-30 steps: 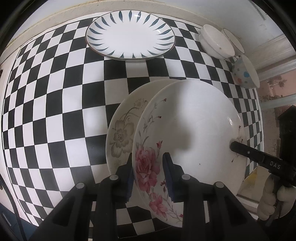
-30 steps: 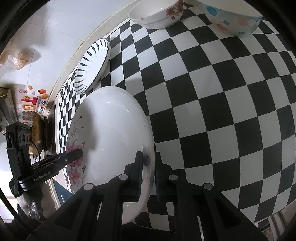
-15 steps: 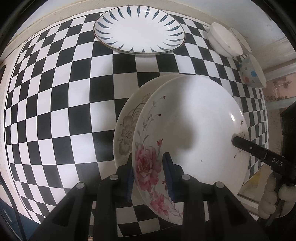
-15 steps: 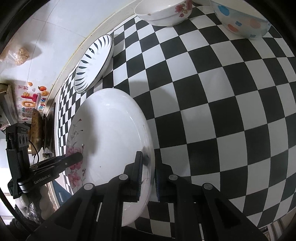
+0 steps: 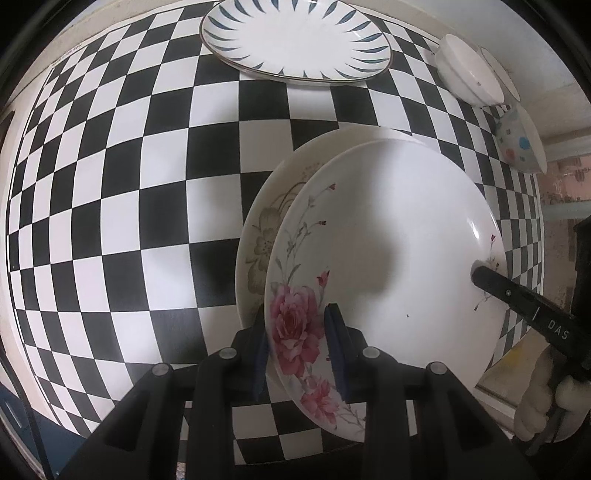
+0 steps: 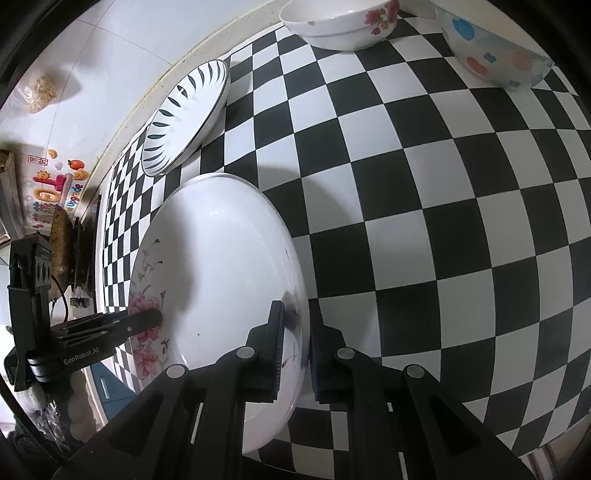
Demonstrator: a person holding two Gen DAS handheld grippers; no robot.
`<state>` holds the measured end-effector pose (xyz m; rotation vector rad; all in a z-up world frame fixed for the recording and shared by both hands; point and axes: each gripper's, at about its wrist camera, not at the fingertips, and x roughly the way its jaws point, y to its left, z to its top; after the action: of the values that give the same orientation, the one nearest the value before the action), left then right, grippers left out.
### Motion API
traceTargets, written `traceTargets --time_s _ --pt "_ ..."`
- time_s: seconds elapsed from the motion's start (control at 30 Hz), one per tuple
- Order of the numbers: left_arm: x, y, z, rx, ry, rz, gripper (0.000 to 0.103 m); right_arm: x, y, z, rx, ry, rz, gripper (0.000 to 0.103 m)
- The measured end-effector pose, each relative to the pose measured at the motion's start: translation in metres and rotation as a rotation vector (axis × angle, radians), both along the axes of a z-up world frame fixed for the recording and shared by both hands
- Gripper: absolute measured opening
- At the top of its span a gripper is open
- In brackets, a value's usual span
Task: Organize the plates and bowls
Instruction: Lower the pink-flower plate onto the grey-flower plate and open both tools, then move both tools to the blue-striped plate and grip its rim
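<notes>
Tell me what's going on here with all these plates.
A person is carrying the pink rose plate with both tongs: the left tongs pinch its flowered rim, the right tongs the opposite rim. It hangs over the beige flower plate on the checkered table, apparently about to be stacked; contact is unclear. The blue-leaf plate, a white floral bowl and a polka-dot bowl sit farther back.

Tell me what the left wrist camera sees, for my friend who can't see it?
Two tools, left tool and right tool, grip a pink-rose plate over a beige-flower plate. Farther off on the checkered table sit a blue-leaf plate and bowls.
</notes>
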<state>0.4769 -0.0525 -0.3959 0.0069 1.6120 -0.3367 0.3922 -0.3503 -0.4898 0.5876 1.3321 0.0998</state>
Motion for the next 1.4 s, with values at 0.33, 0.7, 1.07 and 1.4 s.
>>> traceTargets --time_s 0.33,0.7,1.07,1.4 --pt "0.004 0.004 0.004 0.025 0.061 0.033 0.026 0.004 -0.001 0.005 -0.012 0.032 -0.008 0.014" --pt "-0.001 -0.004 0.010 0.135 0.064 -0.025 0.027 0.011 0.007 0.011 -0.064 0.054 0.050 0.014" --pt "0.051 0.004 0.067 0.048 -0.137 0.022 0.036 0.061 -0.001 0.077 -0.040 -0.063 0.065 0.056" --pt "0.146 0.037 0.039 0.014 -0.176 0.092 0.036 0.186 0.021 0.087 -0.009 -0.133 0.111 0.074"
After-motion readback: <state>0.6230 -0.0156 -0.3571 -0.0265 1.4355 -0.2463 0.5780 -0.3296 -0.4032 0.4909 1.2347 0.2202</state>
